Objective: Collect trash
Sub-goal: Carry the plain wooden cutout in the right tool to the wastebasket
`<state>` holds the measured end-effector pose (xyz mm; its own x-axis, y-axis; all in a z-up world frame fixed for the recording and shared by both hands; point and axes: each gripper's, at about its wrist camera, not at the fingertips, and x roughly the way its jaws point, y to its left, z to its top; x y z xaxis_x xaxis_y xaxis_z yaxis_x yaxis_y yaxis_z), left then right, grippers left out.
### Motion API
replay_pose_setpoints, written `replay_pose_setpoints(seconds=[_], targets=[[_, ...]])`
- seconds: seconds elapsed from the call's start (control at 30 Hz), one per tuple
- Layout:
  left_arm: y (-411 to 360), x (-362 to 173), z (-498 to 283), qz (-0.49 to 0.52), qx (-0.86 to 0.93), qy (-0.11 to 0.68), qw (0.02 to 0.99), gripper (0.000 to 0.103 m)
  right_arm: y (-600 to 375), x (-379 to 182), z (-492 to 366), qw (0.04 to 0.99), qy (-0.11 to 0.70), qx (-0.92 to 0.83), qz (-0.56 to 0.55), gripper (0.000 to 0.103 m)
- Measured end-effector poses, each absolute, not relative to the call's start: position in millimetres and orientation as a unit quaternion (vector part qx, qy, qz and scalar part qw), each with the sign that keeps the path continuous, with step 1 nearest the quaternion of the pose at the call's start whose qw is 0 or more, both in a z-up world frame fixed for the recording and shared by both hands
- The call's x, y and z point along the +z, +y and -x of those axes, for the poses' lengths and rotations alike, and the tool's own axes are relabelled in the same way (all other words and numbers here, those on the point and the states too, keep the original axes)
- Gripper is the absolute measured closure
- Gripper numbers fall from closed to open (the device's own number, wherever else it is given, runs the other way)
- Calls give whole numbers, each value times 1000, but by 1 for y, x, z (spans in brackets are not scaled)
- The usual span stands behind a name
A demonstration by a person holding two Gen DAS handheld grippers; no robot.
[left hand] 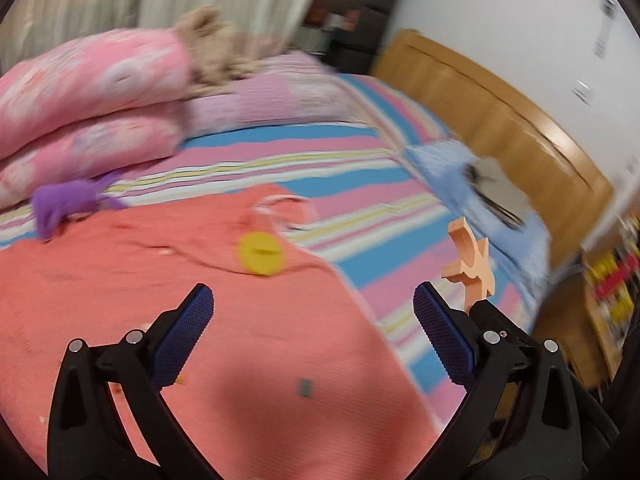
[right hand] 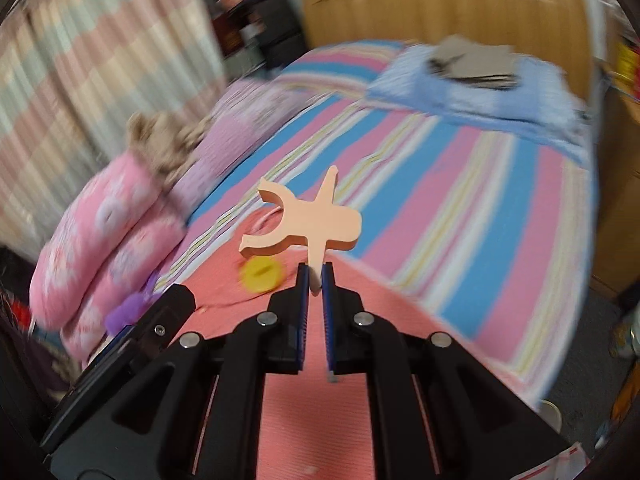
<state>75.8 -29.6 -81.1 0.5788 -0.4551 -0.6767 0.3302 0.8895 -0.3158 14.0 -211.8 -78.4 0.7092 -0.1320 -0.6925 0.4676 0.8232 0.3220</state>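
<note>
1. My right claw (right hand: 315,276) is pinched nearly closed on one thin limb of a flat peach-coloured foam cut-out shaped like a small figure (right hand: 310,220); the piece stands up above the fingertips, clear of the bed.
2. My left claw (left hand: 313,312) is spread wide with nothing between its blue ribbed pads (left hand: 182,340). It hangs over a salmon-pink knitted cloth (left hand: 160,300) spread on the bed.
3. From the left wrist camera the same peach foam figure shows just beyond the right-hand finger, held up by the other claw.
4. A round yellow disc with a slot across its middle (left hand: 261,254) lies on the salmon cloth ahead of the left claw, between the two fingers' lines of sight.
5. A small purple fuzzy object (left hand: 66,204) sits at the far left edge of the cloth, near a stack of pink flowered quilts (left hand: 88,92).
6. The bed wears a pink, blue and yellow striped sheet (right hand: 460,184). A light blue pillow (right hand: 480,92) lies by the wooden headboard (right hand: 440,8). Both views are motion-blurred.
</note>
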Motion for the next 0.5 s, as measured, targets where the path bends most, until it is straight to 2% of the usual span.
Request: replay_pose_setpoints(seconds=[0.23, 0.5], targets=[[-141, -73, 13, 29, -339, 409, 847, 5, -295, -71, 115, 861, 306, -293, -281, 96], [-230, -105, 124, -48, -429, 435, 790, 5, -351, -107, 244, 800, 306, -396, -329, 96]])
